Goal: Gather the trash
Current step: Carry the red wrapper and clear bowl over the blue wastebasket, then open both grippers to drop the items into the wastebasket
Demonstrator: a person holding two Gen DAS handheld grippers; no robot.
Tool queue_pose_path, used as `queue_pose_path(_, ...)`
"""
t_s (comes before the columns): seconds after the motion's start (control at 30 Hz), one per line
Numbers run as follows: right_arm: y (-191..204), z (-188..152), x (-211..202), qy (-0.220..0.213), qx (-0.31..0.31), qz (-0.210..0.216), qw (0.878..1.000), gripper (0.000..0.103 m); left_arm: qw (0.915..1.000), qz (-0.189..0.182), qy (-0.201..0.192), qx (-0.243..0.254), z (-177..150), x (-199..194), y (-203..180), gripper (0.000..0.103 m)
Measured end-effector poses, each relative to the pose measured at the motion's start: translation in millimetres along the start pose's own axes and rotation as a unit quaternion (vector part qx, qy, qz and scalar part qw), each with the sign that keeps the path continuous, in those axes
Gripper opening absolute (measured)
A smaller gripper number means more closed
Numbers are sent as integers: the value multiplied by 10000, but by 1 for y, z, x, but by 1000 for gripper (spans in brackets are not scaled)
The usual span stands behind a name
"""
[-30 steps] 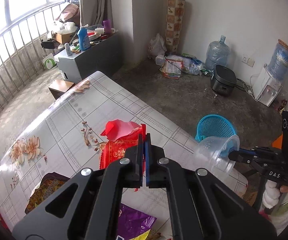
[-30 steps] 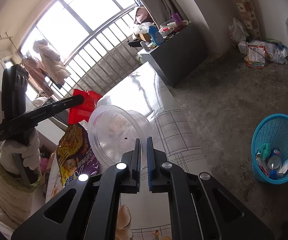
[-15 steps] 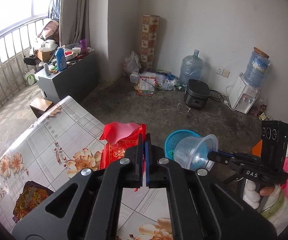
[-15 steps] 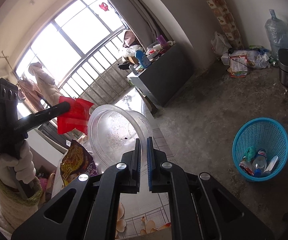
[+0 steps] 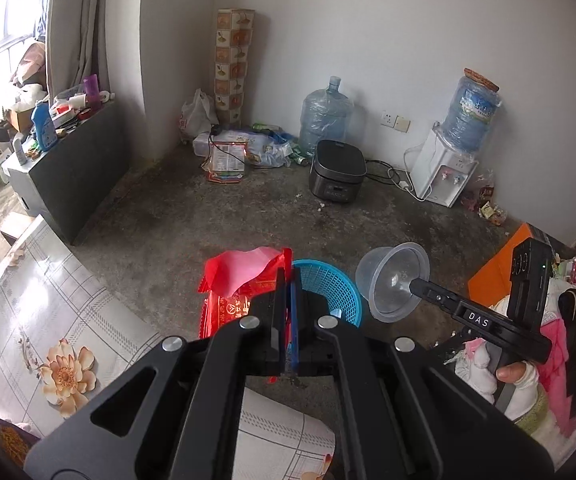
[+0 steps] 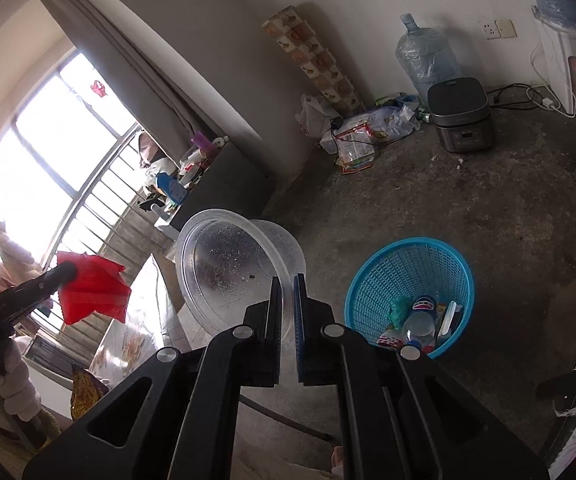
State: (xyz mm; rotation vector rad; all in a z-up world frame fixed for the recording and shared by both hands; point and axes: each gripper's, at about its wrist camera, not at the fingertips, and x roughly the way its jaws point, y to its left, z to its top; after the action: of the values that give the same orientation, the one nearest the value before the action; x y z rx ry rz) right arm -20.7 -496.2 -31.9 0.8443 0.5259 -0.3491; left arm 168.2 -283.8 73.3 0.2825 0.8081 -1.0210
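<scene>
Left tongs [image 5: 288, 312]: clamped fully together on a red snack wrapper [image 5: 239, 280], gripped at its edge; the rest of the foil stands free above and left of the jaws. In the left wrist view the wrapper is seen past the table [image 5: 47, 320] edge, in line with the near rim of the blue mesh basket [image 5: 328, 284] on the floor.

Right tongs [image 6: 285, 308]: closed to a thin gap on the rim of a clear plastic cup [image 6: 239, 268], mouth tilted toward the camera, specks of residue visible inside. In the right wrist view the cup is seen left of the basket, not over its opening. The basket already holds bottles and wrappers.

Step judged: both items are in carry to the basket, release not yet due.

Risks:
- Wrapper is light and flat. If released off-centre or from height, it can be expected to flutter and land on the floor or drape over the rim.
- Cup is held by the rim wall only. A thin flexible wall can buckle or slip out under a quick swing; a drop short of the basket is likely, since it is not yet above the opening.
- Residue may be shed from the tilted cup onto the floor.
- Both tongs are converging on one small opening, so a clash between them, or wrapper snagging on the cup, is possible if release is done together.
- Basket is light; a knock on its rim could tip it and spill what is collected.
</scene>
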Motion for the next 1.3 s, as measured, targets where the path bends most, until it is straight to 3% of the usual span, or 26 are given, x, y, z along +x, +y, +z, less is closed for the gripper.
queue_pose_path(0.3,-85,-7,82,622,1089,-1098,9860,6,9924,-525,1114,-41,8,151,-24,0)
queue_pose_path(0.47,-126,3,138,871,1389,-1653,9725,7,9875,-372,1495,332,3,229,-43,2)
queue_pose_path(0.5,-135,5,151,947,1434,-1700,9703,7,9862,-398,1571,340,2,244,-45,9)
queue_pose_path(0.53,-144,6,164,1020,1475,-1730,9684,8,9845,-438,1666,334,1,258,-46,24)
queue_pose_path(0.6,-164,6,188,1249,1609,-1856,9613,18,9832,-370,1758,305,-3,281,-45,48)
queue_pose_path(0.63,-172,4,196,1307,1709,-1910,9577,28,9831,-362,1772,299,-4,288,-46,49)
queue_pose_path(0.7,-179,2,200,1264,1780,-2020,9548,32,9819,-368,1844,234,-6,294,-44,51)
queue_pose_path(0.87,-170,-4,184,1007,1675,-1949,9611,38,9860,-366,1618,197,-2,273,-39,56)
queue_pose_path(1.1,-116,0,132,468,1160,-1766,9763,42,9956,-314,817,324,9,180,-40,66)
queue_pose_path(1.3,-27,2,82,-102,-101,-1493,9887,69,9986,-41,156,511,-3,64,-23,75)
